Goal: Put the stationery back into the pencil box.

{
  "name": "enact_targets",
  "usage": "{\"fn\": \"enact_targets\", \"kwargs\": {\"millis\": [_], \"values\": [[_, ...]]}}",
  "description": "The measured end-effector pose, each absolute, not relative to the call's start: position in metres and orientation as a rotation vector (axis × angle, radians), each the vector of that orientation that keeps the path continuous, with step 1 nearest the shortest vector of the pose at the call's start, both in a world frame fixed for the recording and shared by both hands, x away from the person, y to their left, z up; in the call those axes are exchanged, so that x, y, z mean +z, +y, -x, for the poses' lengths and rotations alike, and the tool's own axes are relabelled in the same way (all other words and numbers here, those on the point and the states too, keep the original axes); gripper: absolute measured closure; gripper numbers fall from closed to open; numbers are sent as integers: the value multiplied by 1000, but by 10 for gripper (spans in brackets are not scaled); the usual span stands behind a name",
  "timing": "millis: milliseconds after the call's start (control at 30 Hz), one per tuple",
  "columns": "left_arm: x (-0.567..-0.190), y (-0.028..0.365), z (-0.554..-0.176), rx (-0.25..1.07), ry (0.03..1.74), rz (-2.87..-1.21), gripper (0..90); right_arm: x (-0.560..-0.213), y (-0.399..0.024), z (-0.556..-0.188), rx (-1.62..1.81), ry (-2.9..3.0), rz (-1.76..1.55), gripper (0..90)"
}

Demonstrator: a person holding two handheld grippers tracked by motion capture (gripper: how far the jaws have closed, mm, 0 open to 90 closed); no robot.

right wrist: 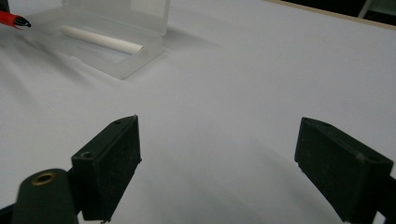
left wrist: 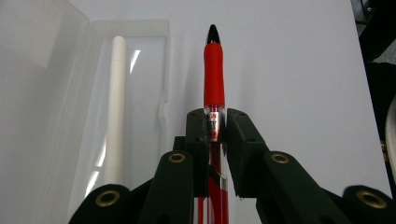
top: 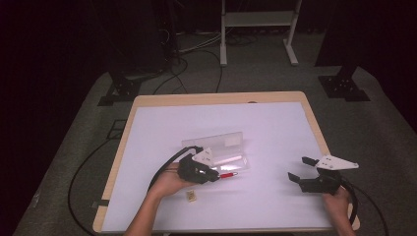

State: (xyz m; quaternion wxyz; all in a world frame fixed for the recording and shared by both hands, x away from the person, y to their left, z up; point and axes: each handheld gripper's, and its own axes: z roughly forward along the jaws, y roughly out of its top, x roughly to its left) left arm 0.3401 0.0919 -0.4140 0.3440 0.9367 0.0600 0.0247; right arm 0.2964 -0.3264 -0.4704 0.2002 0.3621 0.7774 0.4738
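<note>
My left gripper (top: 215,174) is shut on a red pen (top: 227,174) with a black tip, held low over the white mat just in front of an open clear plastic case (top: 219,143). In the left gripper view the pen (left wrist: 214,70) sticks out forward between the jaws, with the case's tray (left wrist: 135,46) to its left. A white stick (left wrist: 116,107) lies inside that tray. My right gripper (top: 298,167) stands open at the right of the mat, nothing between its jaws. In the right gripper view, the case (right wrist: 116,14), the white stick (right wrist: 100,39) and the pen tip (right wrist: 11,19) lie far off.
A small tan object (top: 191,196) lies on the mat near my left hand. The white mat (top: 275,128) covers a wooden table (top: 216,98). Cables (top: 83,167) trail over the grey floor, and a white frame (top: 258,29) stands beyond the table.
</note>
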Motion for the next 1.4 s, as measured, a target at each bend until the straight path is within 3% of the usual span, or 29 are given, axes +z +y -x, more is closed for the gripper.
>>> {"fn": "enact_targets", "kwargs": {"millis": [1400], "values": [[-399, 84, -365, 75, 180, -2440, 796, -470, -327, -296, 1334, 2169, -1011, 136]]}}
